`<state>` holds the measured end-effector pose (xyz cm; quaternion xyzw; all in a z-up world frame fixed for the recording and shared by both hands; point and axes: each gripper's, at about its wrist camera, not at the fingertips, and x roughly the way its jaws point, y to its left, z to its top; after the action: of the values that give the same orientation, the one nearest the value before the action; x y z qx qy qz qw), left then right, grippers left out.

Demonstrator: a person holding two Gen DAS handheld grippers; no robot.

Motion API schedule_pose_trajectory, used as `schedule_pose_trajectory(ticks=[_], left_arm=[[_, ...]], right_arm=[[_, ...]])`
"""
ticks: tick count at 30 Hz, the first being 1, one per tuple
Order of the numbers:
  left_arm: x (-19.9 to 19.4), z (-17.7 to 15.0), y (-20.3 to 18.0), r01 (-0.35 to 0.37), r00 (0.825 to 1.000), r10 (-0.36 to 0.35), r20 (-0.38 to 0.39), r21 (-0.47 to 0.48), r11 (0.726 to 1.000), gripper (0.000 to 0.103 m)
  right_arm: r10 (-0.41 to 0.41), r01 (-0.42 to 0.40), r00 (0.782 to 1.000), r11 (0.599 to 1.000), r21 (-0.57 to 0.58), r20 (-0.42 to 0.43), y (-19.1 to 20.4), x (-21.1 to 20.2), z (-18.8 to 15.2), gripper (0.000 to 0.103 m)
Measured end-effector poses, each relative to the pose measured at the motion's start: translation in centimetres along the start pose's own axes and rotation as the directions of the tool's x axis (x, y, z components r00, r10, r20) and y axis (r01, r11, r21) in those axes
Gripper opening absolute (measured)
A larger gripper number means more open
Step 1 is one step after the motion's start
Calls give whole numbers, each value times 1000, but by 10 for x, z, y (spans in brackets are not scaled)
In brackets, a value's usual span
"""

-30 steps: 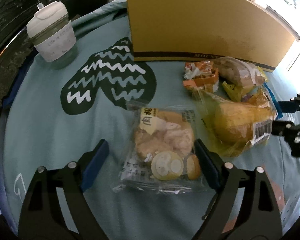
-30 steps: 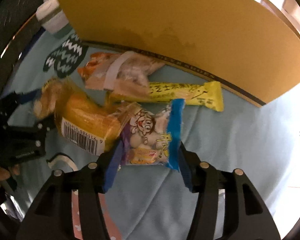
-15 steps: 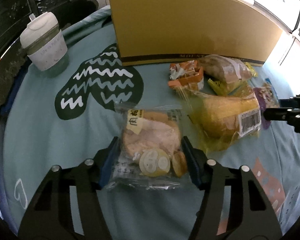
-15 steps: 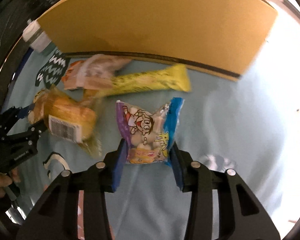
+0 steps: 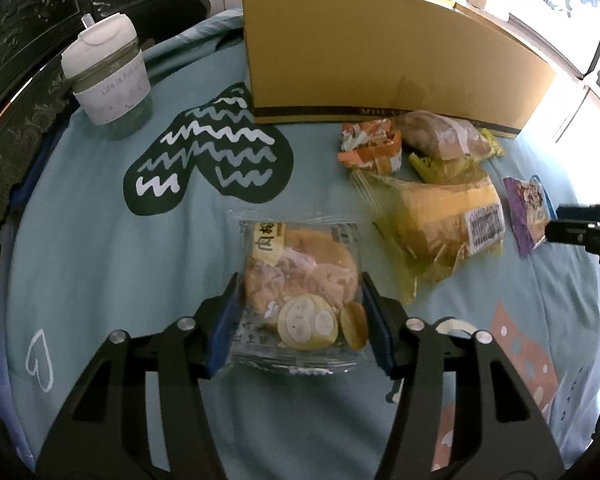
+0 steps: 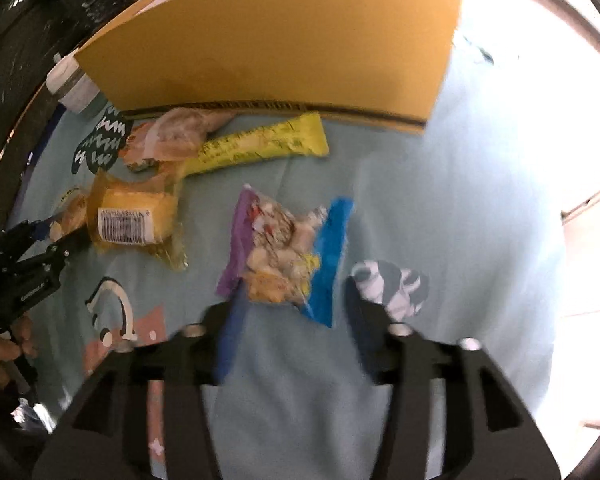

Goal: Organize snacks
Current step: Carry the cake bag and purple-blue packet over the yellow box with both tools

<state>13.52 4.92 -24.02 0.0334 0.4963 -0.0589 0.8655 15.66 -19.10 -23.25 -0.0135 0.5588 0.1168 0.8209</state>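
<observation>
Reading "Life is full" on the white-lidded cup (image 5: 110, 80).

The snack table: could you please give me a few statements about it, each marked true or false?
1. The left tongs clamp the clear pastry packet. True; they have just been closing on it.
2. The yellow bar lies in front of the cardboard box. True.
3. The right tongs grip the yellow bar. False; they have just been opening, with the purple-and-blue packet loose between them.
4. The white-lidded cup lies tipped over. False; it stands upright.
</observation>
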Motion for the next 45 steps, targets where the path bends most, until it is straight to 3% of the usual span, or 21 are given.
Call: schedule_pose_trajectory(ticks=[5,9,11,17,29,37,45], left_arm=[[-3,-3,-3,-3,1000,3,-8,1,1000,57],[-3,-4,-6,0,1000,0,-19,8,1000,57],[-4,-5,-4,-1,1000,1,-17,2,1000,57],[-8,-5,1,-4,1000,4,0,-23,1000,57],[-31,7,0,18,997,-15,73,-34,999,57],[-74,36,-10,52,978,-45,203,-31,998,57],[-126,108,-33,87,932,-84,351,6,996,57]], right_arm=[[-70,68,997,997,-47,-44,20,22,11,61],[-53,52,998,999,-12,-41,19,27,12,62],[-21,21,999,1000,-12,-35,20,25,11,40],[104,-104,995,993,63,1,2,1,5,25],[159,-168,983,982,91,94,-3,-50,-4,22],[201,-231,946,968,94,254,-9,-118,24,22],[207,-246,881,969,38,425,-16,-201,77,22]])
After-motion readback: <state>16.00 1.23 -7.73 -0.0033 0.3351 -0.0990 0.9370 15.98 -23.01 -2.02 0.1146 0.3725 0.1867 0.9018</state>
